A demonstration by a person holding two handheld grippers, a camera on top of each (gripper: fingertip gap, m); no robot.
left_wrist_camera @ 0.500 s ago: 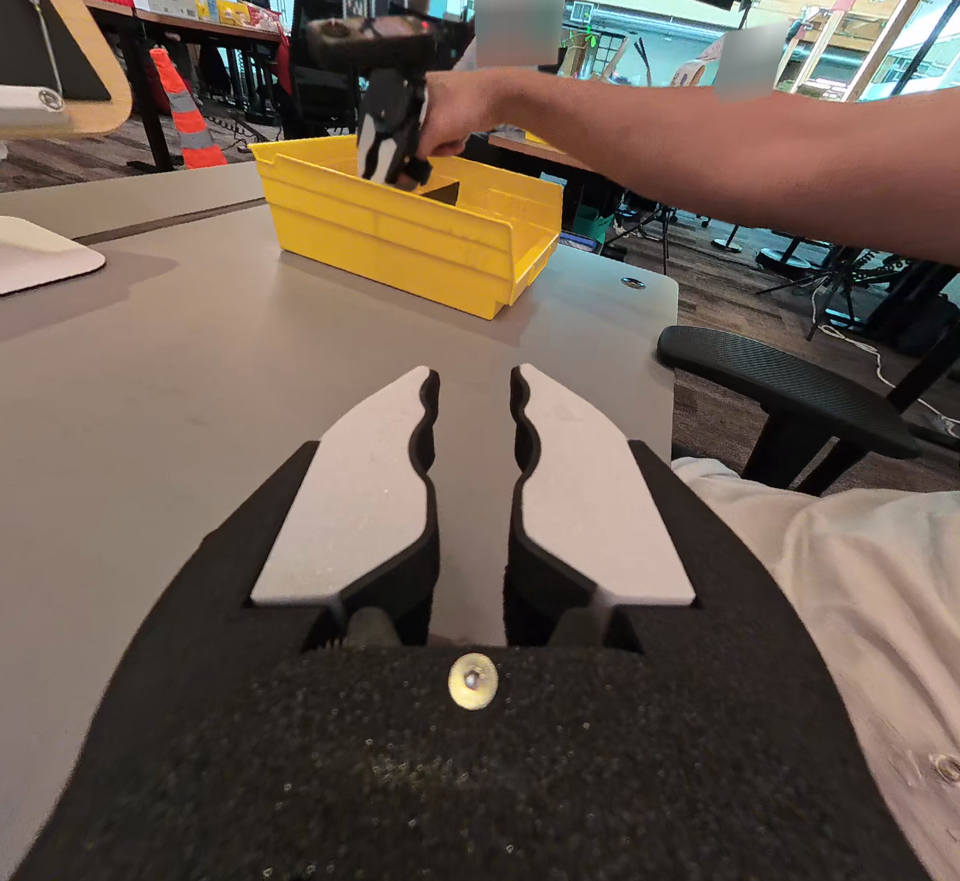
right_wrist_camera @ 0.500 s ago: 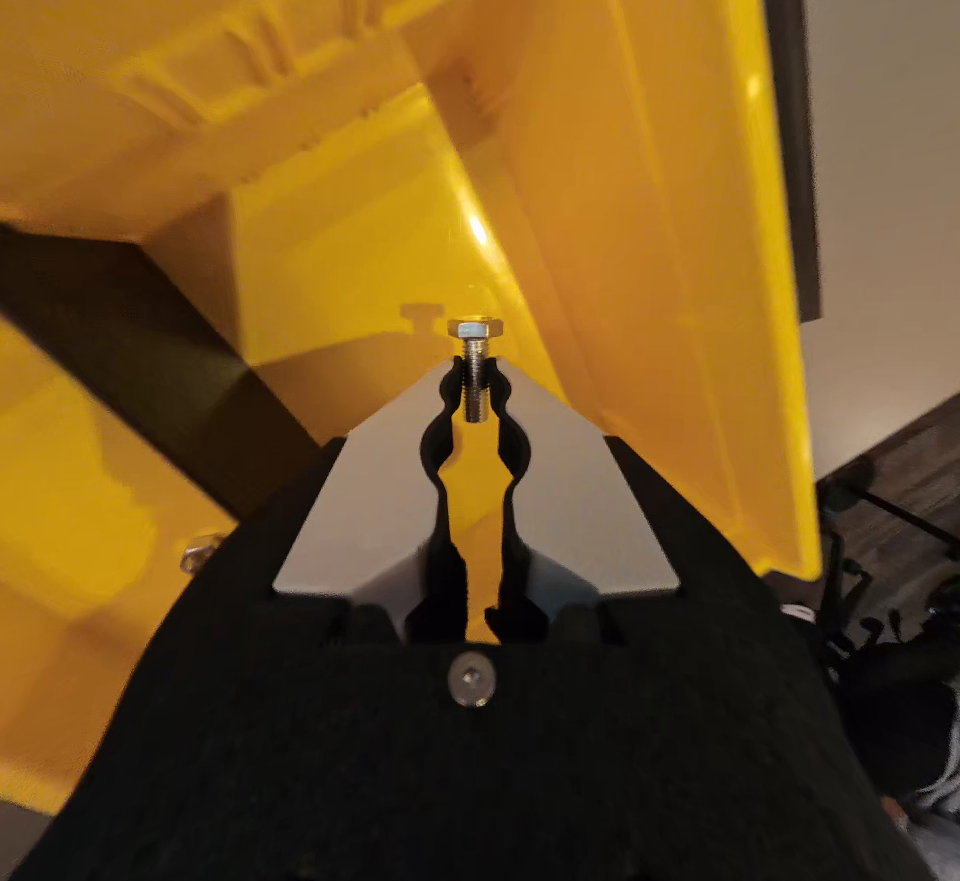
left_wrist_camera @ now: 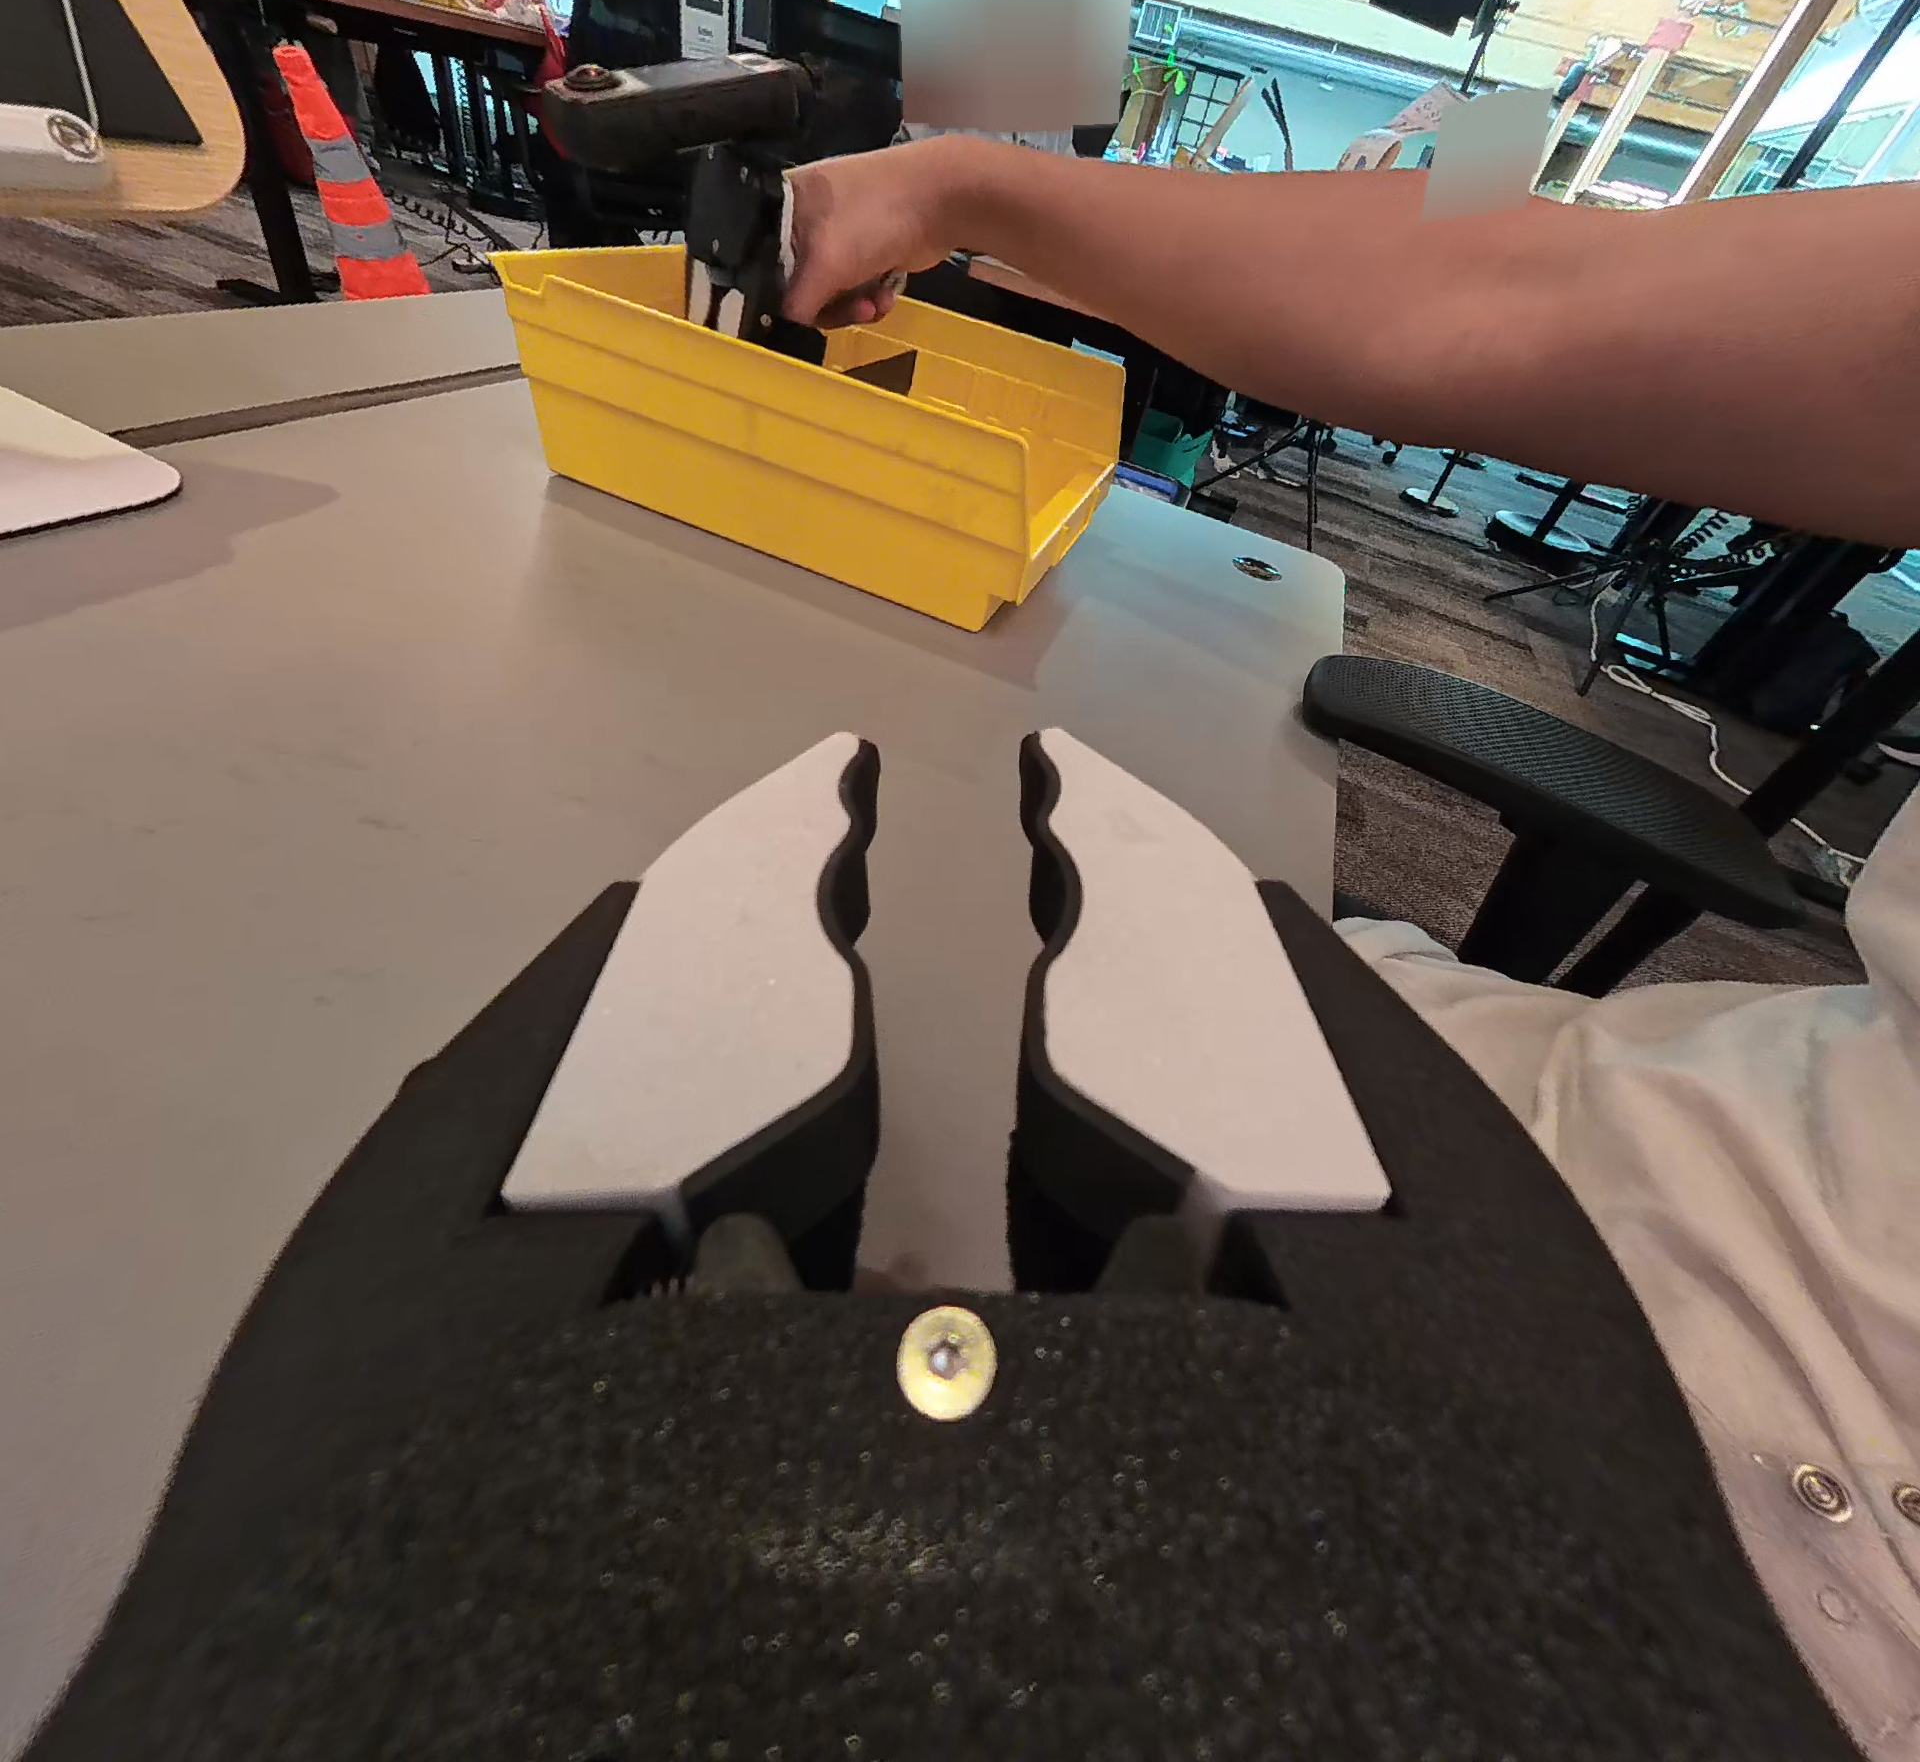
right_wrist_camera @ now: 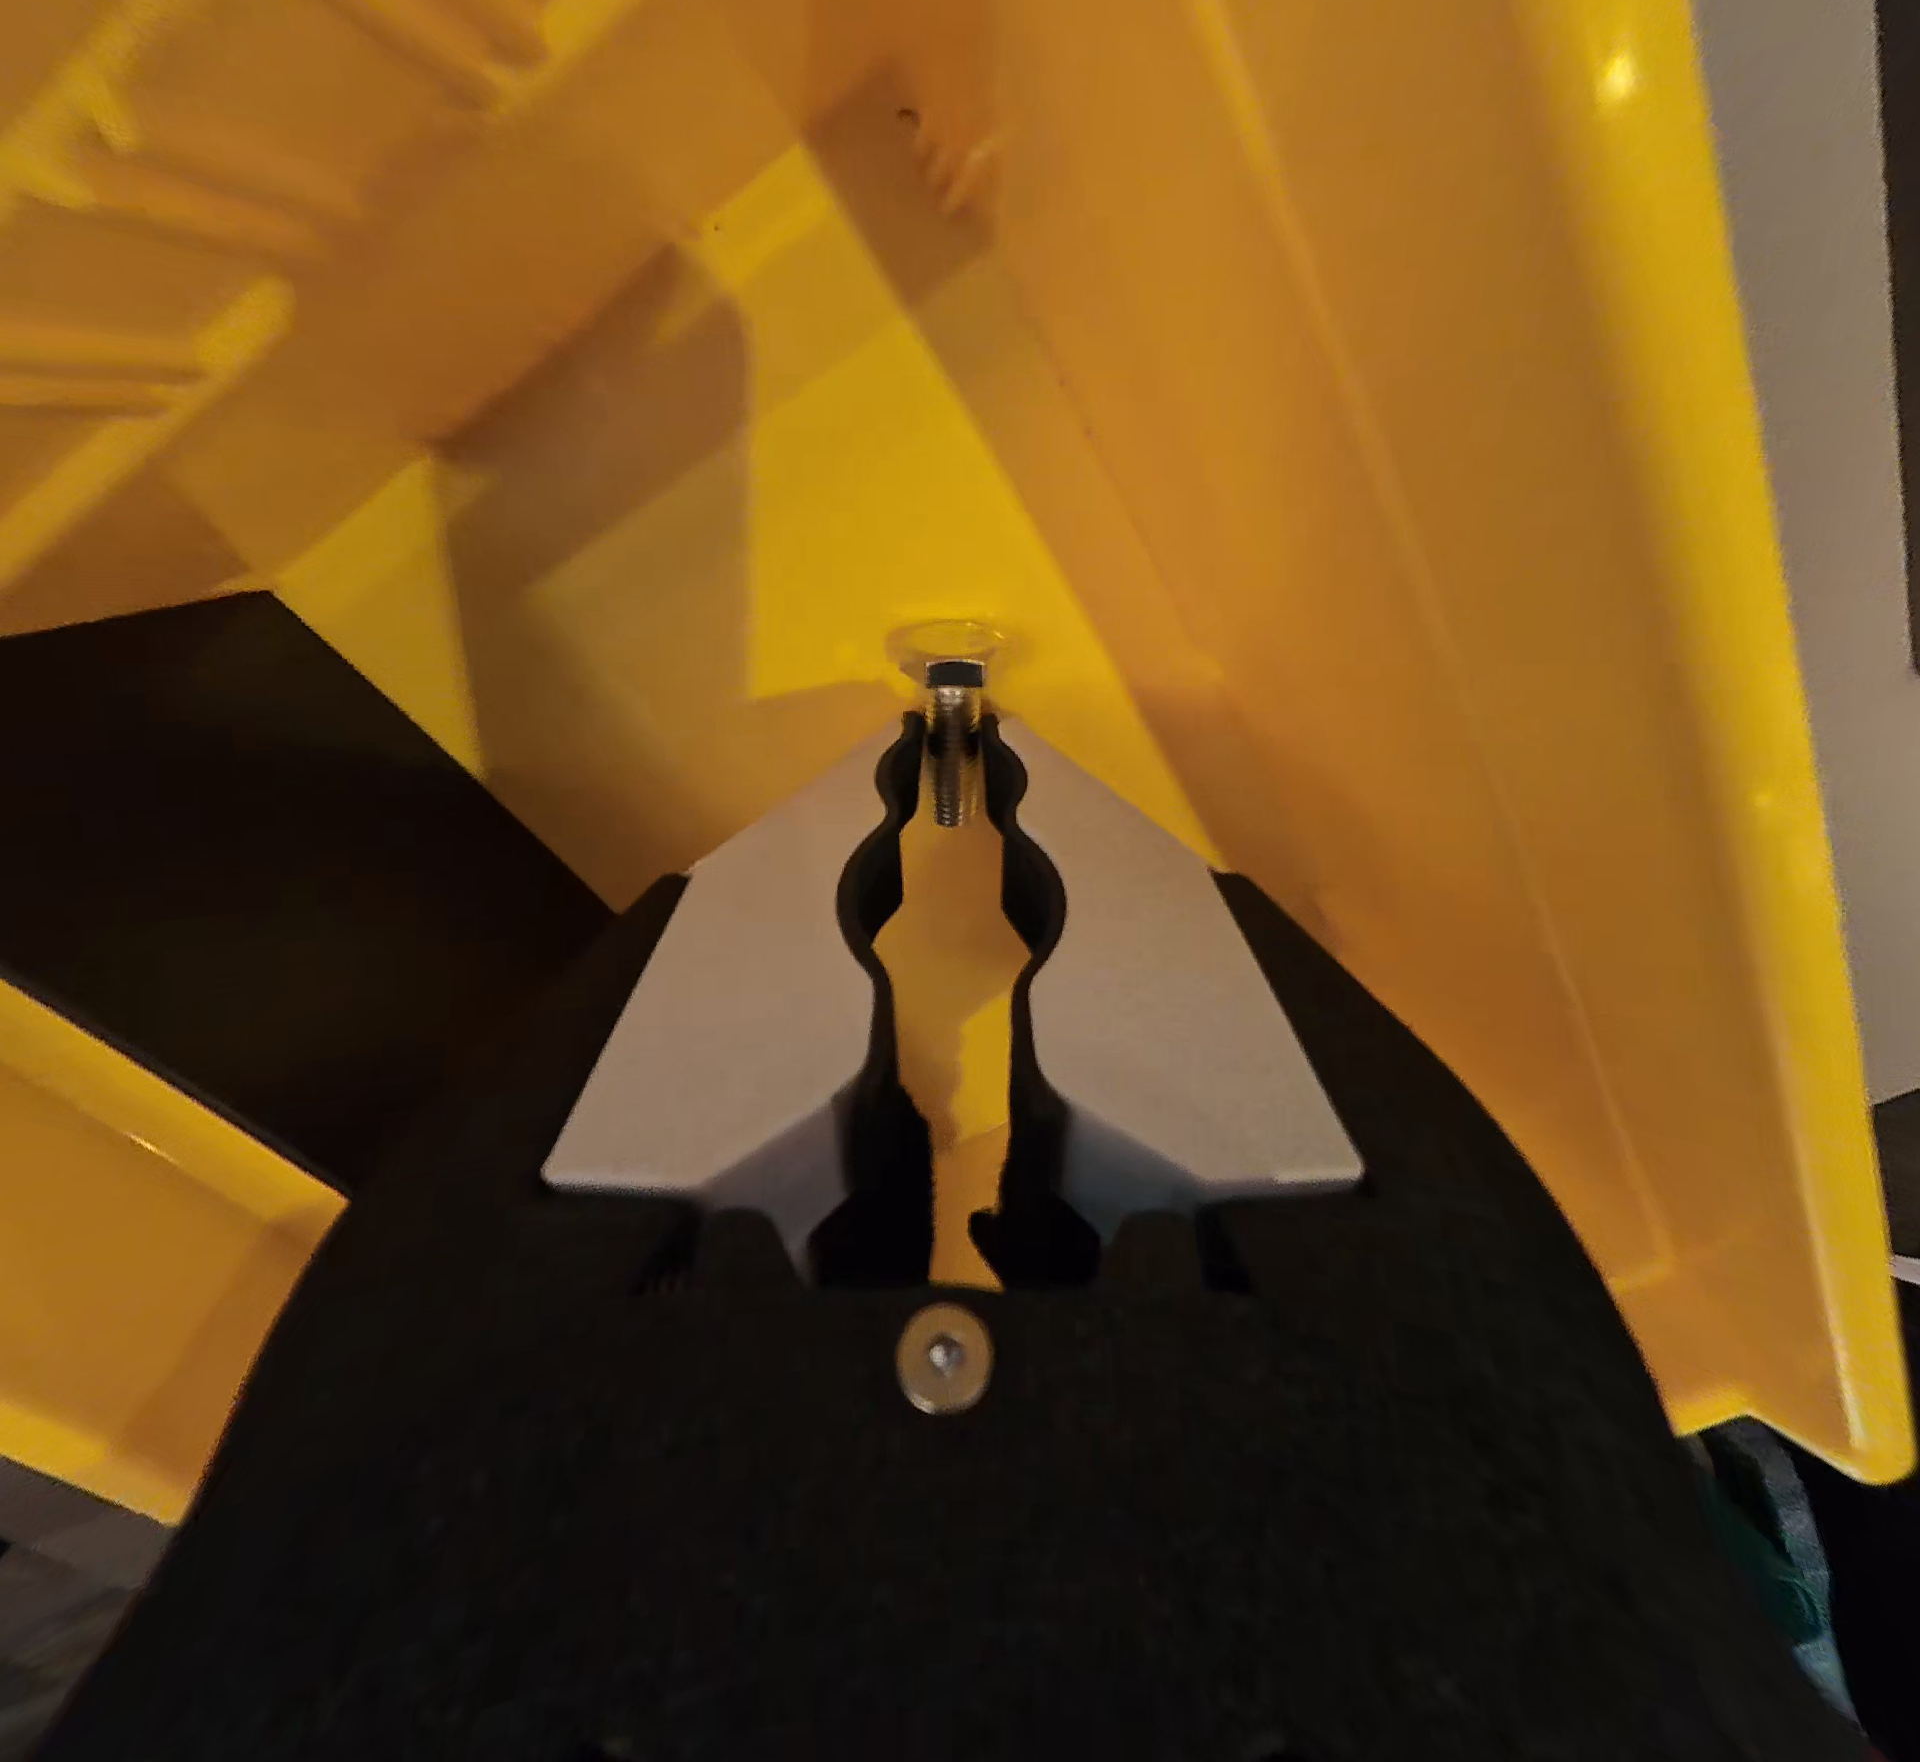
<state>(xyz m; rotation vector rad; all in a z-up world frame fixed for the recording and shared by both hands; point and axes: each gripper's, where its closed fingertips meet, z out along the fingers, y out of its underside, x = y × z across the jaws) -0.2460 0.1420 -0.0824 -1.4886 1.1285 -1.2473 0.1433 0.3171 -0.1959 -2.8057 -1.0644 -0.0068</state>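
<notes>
The right gripper is lowered into the yellow bin, its tips close to the bin's floor near the foot of one long side wall. Its two black pads pinch the threaded shank of a small silver hex bolt; the bolt's head pokes out just past the fingertips, pointing at the bin floor, where a faint reflection of it shows. A dark divider crosses the bin to one side of this gripper, and the ribbed end wall of the bin rises beyond it. Seen from the left wrist view, the same gripper dips into the far end of the bin, held by a hand on a bare forearm that reaches across above the bin.

The left gripper hovers over the grey desk, well apart from the bin and on the near side of it. Its fingers stand spread, with only bare desk showing between the pads.

The bin sits on the desk near its far corner. Beyond the bin, an orange traffic cone stands on the floor. To the side of the bin, off the desk's edge, is a black mesh chair armrest, and nearer the camera a white garment.
</notes>
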